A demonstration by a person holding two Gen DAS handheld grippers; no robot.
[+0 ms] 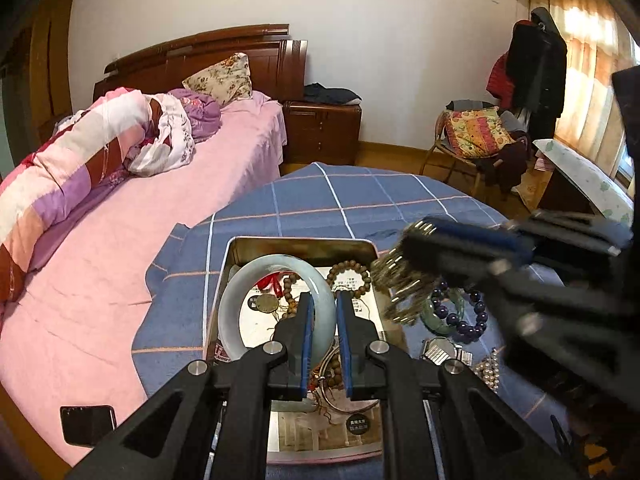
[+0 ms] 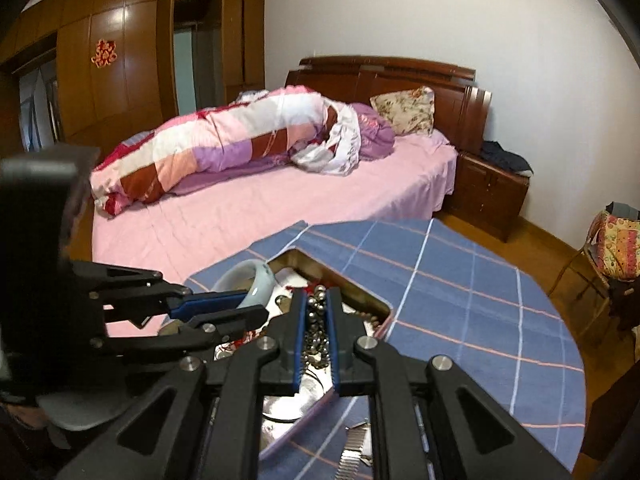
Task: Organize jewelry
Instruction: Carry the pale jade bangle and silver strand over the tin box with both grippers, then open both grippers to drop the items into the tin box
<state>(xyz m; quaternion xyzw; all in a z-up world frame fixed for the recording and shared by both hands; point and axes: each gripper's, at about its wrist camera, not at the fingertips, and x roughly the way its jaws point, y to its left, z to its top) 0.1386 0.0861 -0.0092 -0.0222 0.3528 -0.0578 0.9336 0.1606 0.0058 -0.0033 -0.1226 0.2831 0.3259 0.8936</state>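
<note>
While our left tool (image 1: 323, 312) clamps the pale jade bangle (image 1: 276, 308) over the tin tray (image 1: 304, 245), our right tool (image 2: 316, 312) grips the metal-bead bracelet (image 2: 314, 320); next, we judge, both go into the tray.

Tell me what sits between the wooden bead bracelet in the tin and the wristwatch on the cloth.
In the left wrist view, a green bangle ringed by a dark blue bead bracelet lies between the wooden bead bracelet and the wristwatch.
</note>
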